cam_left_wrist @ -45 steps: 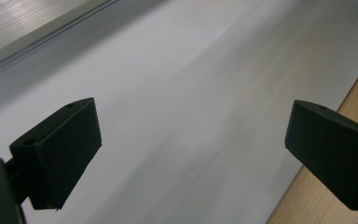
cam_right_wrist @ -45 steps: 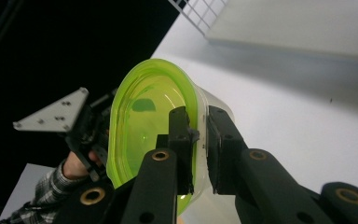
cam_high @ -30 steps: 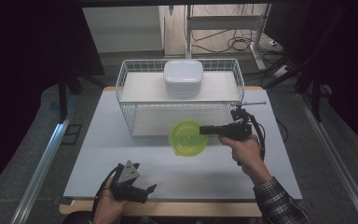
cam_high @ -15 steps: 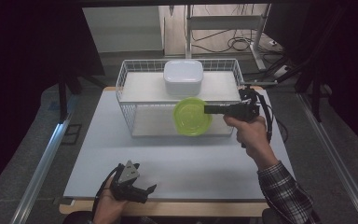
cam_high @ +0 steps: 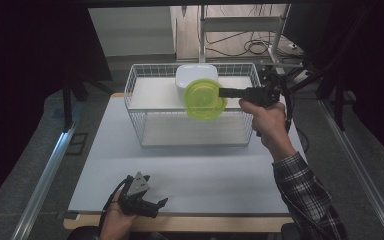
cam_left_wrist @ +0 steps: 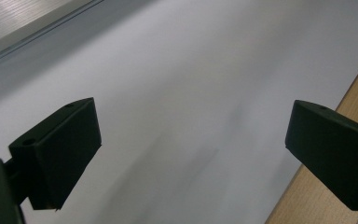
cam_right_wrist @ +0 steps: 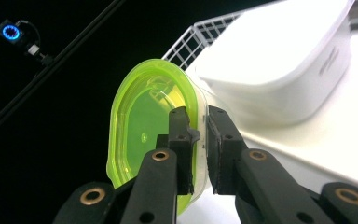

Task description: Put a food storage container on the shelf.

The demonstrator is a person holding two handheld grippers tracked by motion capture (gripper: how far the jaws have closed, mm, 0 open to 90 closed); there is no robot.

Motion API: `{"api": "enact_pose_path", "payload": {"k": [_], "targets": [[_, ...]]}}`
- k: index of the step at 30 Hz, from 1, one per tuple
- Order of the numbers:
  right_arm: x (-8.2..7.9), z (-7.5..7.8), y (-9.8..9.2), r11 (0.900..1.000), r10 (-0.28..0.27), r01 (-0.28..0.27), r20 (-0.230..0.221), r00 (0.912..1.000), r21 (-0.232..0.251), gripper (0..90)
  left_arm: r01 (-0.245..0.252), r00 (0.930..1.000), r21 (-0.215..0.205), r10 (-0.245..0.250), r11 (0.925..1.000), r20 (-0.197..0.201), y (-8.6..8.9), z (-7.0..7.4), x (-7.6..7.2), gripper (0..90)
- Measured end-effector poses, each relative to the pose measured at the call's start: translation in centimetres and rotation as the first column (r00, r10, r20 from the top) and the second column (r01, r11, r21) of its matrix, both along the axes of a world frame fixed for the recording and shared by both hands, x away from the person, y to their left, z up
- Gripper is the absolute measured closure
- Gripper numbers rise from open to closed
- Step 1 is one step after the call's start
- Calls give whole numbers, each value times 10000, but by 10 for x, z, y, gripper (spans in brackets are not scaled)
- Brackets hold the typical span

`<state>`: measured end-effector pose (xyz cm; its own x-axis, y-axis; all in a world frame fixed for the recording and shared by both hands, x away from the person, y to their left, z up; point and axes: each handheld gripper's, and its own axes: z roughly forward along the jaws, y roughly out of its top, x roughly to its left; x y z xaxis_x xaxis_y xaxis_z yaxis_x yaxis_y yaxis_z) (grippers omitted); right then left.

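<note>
You have a white wire basket (cam_high: 145, 107) standing toward the far side of the counter (cam_high: 205, 170), which has a pale grey top and a wooden front edge. Inside the basket, at its far wall, a white lidded container (cam_high: 190, 75) rests on a white shelf panel. Beyond the counter: a metal rack (cam_high: 240, 25) with cables (cam_high: 257, 46) on the floor. An aluminium rail (cam_high: 45, 175) runs along your left.

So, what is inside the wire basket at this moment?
On the upper shelf of the wire basket stands a white container. The green bowl, held by the right tool, covers the container's front, so that part is hidden.
</note>
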<state>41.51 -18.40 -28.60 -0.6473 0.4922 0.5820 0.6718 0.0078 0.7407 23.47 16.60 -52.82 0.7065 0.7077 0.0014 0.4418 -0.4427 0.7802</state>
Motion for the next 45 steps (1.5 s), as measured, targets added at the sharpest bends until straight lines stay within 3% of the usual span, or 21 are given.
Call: {"api": "enact_pose_path", "payload": {"k": [13,20,30,45], "targets": [[30,28,13,9955,-943,942,200,9953,33,816,-67,9999,-409,63,9991,-117,4,1,1,22],[45,40,23,9889,-1477,1481,274,9887,-147,816,0,9999,-382,-6,9993,-165,3,0,1,22],[64,38,37,9769,-2106,2107,62,9776,-372,815,111,9996,-363,-120,9993,-238,1,0,1,22],[71,33,44,9655,-2569,2570,77,9664,-429,763,192,9994,-265,-200,9995,-280,0,-1,2,23]]}}
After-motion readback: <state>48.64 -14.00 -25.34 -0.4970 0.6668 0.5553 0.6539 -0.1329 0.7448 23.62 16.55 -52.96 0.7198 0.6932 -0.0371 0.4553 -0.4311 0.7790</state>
